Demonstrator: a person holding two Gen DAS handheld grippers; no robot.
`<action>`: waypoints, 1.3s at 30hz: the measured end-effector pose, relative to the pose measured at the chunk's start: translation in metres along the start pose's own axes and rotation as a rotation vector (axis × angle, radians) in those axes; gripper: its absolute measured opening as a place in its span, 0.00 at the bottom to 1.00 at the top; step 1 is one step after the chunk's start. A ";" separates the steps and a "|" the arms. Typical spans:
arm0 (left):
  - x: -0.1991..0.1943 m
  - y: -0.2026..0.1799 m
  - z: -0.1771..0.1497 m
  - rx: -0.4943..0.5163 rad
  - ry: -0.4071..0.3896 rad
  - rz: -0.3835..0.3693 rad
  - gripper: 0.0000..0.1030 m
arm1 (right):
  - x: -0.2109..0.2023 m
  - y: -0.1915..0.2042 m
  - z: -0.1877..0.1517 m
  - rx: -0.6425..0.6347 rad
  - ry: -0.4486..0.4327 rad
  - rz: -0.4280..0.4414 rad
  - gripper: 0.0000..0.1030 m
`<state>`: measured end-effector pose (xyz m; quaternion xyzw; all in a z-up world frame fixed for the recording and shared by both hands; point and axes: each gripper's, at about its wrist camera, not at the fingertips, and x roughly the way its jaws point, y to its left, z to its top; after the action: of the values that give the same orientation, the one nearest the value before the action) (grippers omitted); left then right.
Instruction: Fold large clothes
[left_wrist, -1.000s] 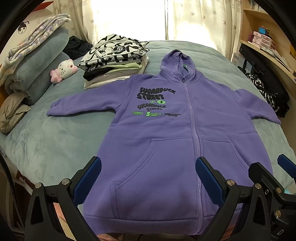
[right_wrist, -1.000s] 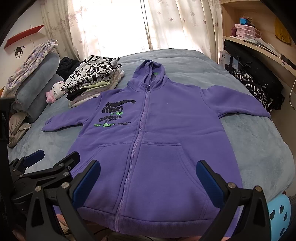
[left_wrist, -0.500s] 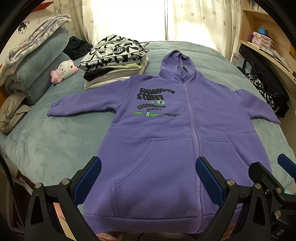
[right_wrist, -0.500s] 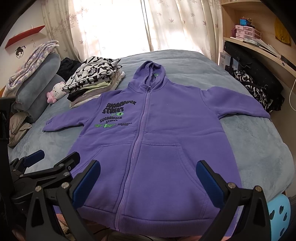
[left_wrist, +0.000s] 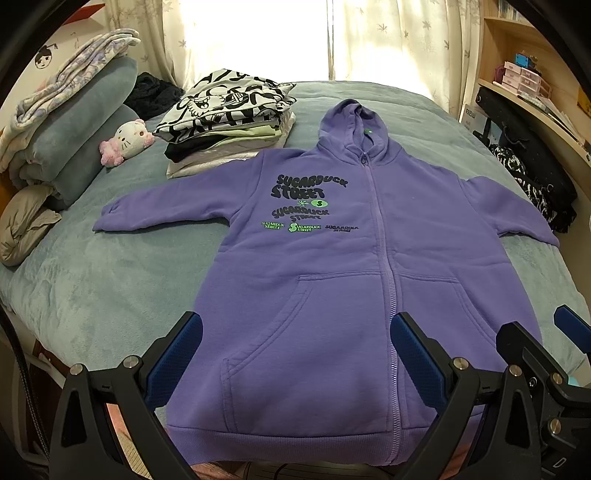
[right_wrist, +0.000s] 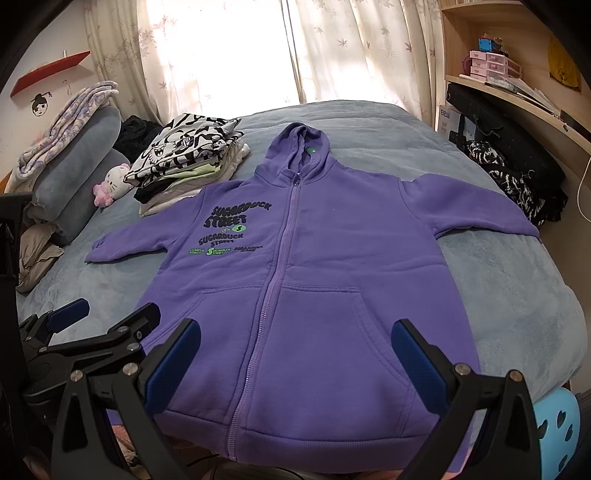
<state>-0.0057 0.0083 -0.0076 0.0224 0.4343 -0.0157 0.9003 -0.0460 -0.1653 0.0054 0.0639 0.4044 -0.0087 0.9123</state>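
Observation:
A purple zip hoodie (left_wrist: 332, 280) with black and green "Sugarduck Street" print lies flat, front up, on the grey-blue bed, sleeves spread and hood toward the window. It also shows in the right wrist view (right_wrist: 317, 280). My left gripper (left_wrist: 295, 354) is open and empty, hovering above the hem near the bed's front edge. My right gripper (right_wrist: 295, 354) is open and empty above the hem too, to the right of the left one. The right gripper's fingers (left_wrist: 524, 347) show at the lower right of the left wrist view.
A stack of folded clothes (left_wrist: 229, 122) sits at the back left beside a plush cat toy (left_wrist: 127, 140). Rolled bedding and pillows (left_wrist: 70, 147) line the left edge. Shelves and dark bags (right_wrist: 517, 173) stand on the right. A blue stool (right_wrist: 557, 428) is below the bed's right corner.
Both grippers have drifted slightly back and up from the bed; the hoodie lies unchanged and both stay open.

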 end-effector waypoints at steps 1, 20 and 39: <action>-0.001 0.000 -0.001 0.000 0.001 0.001 0.97 | 0.001 0.000 -0.001 0.000 -0.001 0.000 1.00; 0.006 -0.014 0.002 0.015 0.022 0.009 0.97 | 0.010 -0.007 -0.002 0.012 0.016 0.014 1.00; 0.009 -0.036 0.020 0.064 -0.007 0.017 0.97 | 0.022 -0.027 0.005 0.049 -0.025 0.063 1.00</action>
<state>0.0138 -0.0287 -0.0036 0.0548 0.4305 -0.0218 0.9007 -0.0294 -0.1920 -0.0107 0.0991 0.3905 0.0094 0.9152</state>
